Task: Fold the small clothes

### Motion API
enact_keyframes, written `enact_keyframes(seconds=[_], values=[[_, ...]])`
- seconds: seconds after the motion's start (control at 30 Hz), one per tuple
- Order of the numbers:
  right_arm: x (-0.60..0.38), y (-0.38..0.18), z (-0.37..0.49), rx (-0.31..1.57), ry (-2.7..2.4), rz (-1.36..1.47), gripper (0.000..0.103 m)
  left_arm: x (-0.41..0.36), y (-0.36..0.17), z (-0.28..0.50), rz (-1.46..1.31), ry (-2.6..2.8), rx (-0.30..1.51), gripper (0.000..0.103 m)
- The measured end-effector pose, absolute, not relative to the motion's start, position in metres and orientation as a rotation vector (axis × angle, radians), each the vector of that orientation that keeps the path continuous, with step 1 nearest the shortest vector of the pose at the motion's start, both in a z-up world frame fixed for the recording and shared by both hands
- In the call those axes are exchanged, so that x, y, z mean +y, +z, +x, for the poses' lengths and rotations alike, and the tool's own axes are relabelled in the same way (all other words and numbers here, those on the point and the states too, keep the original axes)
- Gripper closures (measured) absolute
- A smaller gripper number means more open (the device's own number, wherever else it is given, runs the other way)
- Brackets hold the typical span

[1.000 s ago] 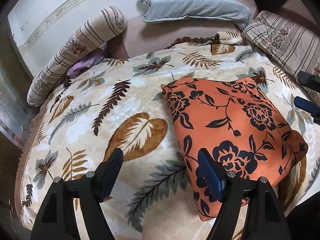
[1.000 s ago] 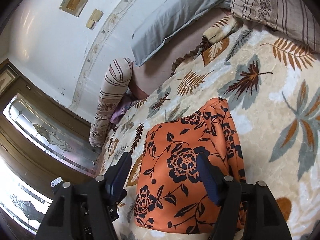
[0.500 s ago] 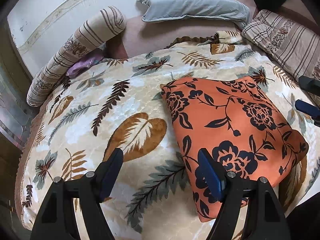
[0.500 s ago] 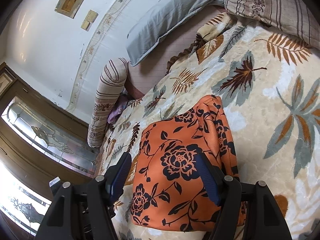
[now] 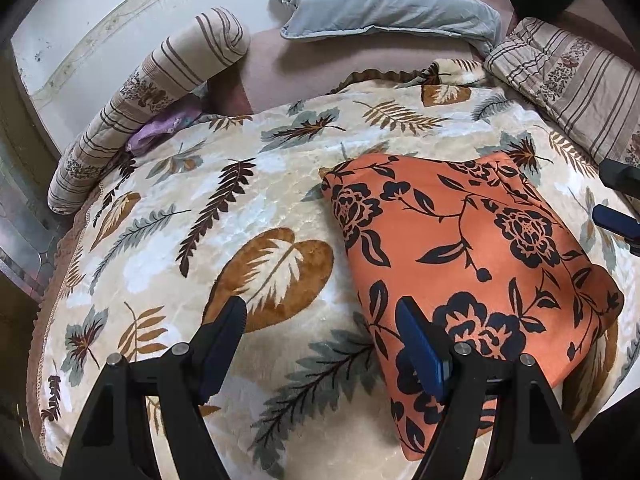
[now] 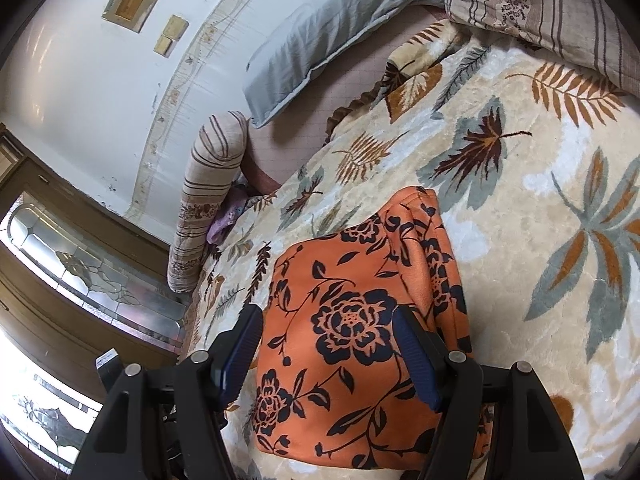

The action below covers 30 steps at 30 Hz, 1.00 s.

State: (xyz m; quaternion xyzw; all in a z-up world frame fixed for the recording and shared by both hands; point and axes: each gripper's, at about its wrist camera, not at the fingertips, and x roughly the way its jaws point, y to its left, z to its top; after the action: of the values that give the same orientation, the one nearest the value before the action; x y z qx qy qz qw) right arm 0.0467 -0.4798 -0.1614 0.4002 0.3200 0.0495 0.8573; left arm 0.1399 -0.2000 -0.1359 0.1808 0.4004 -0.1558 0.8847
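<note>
An orange garment with a dark floral print (image 5: pixel 464 248) lies folded into a flat rectangle on the leaf-patterned blanket (image 5: pixel 200 240). My left gripper (image 5: pixel 320 344) is open and empty, held above the blanket at the garment's near left edge. My right gripper (image 6: pixel 328 352) is open and empty, held above the garment (image 6: pixel 352 320), which shows between its jaws. The right gripper's blue-padded fingertips (image 5: pixel 616 222) also show at the right edge of the left wrist view, beside the garment.
A grey pillow (image 5: pixel 388 12) lies at the head of the bed. A striped bolster (image 5: pixel 152 92) lies along the left side with a purple cloth (image 5: pixel 164 132) beside it. A striped quilt (image 5: pixel 572 80) sits at the far right. A glass-panelled cabinet (image 6: pixel 92 280) stands left of the bed.
Both grippers stay open and nearly still. The right gripper has drifted back a little, so the garment sits slightly farther from it.
</note>
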Motion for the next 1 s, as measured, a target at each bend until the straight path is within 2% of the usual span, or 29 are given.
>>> enact_keyframes(seconds=[0.23, 0.4, 1.0], values=[[-0.498, -0.172, 0.052, 0.708, 0.056, 0.863, 0.032, -0.208, -0.141, 0.151, 0.362, -0.403, 0.864, 0.025], [-0.519, -0.193, 0.06, 0.765, 0.021, 0.927, 0.032, -0.211, -0.152, 0.171, 0.252, -0.585, 1.014, 0.023], [-0.521, -0.227, 0.078, 0.847, 0.027, 0.986, 0.032, -0.232, -0.147, 0.161, 0.364, -0.545, 0.928, 0.023]])
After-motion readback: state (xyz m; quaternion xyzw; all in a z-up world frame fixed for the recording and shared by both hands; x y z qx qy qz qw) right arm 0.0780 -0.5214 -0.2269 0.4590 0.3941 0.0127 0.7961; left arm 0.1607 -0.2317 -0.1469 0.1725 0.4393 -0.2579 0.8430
